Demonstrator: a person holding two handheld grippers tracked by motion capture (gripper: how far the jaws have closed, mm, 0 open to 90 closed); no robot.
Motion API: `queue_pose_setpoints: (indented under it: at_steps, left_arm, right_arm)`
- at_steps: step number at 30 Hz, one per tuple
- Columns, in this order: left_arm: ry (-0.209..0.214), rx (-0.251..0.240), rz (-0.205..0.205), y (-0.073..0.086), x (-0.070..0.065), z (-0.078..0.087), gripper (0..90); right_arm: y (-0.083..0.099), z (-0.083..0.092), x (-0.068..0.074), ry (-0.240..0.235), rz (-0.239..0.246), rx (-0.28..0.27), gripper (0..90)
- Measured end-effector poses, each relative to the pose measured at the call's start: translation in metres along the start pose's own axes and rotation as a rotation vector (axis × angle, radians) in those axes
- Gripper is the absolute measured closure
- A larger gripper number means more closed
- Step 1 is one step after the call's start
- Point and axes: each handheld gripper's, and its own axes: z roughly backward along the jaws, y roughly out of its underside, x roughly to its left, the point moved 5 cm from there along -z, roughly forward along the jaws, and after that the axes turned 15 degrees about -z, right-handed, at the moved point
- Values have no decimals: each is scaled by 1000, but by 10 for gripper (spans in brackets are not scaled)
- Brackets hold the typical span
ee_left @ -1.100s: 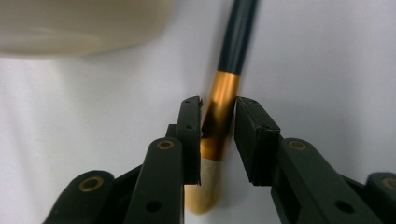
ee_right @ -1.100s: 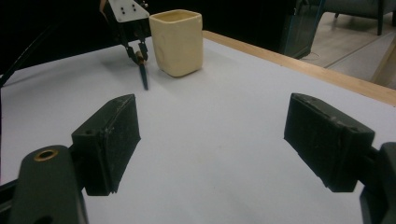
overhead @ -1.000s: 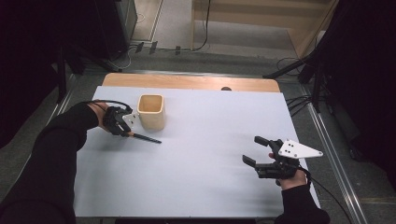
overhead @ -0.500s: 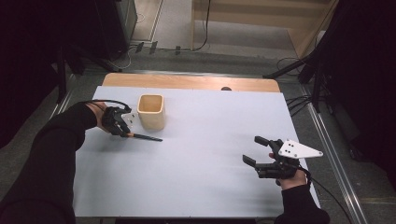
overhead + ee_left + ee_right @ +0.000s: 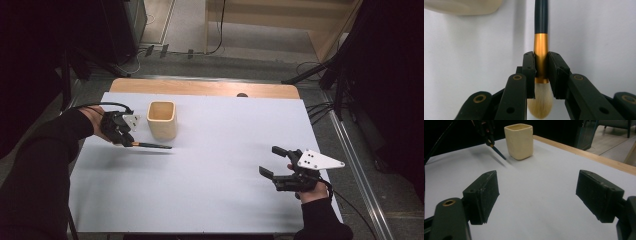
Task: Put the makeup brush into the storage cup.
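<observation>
Against the earlier frames, I see my left gripper [image 5: 125,140] has lifted the makeup brush [image 5: 150,145] off the white table [image 5: 210,200]: a second ago the brush lay on the surface with its dark handle touching down, and now it hangs level just above it, a thin shadow under it. The jaws have just been closing those last bits onto the brush, and in the left gripper view they are clenched on its gold ferrule [image 5: 541,58], with the pale bristles [image 5: 540,106] poking back toward the camera and the dark handle running away from it. The brush sits at the left side of the table, just in front of the cream cup [image 5: 162,120] and not touching it; the handle tip points toward the table's middle. My right gripper [image 5: 270,162] has not changed place, resting near the table's right front corner, well apart from cup and brush, its jaws spread wide with nothing between them, as the right gripper view confirms [image 5: 536,195]. Counting up: one brush, one cup, two grippers, one table.
</observation>
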Motion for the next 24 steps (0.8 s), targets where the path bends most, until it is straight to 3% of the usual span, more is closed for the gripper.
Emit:
queue_pose_setpoints:
  at_steps: [3, 8, 17, 18, 24]
  left_arm:
    - [0, -23, 20, -1, -4, 5, 771]
    - [-25, -92, 107, -9, -15, 11, 771]
    - [-31, -154, 175, -25, -25, 12, 771]
    - [-42, -180, 199, -30, -25, 16, 772]
    - [-86, -263, 184, -47, -28, 25, 771]
  right_arm:
    - [0, 0, 0, 0, 1, 0, 190]
    - [0, 0, 0, 4, -2, 3, 190]
    - [2, -1, 0, 0, -3, 16, 190]
    - [2, -1, 0, -1, -4, 15, 190]
    - [2, -1, 0, -3, -2, 15, 190]
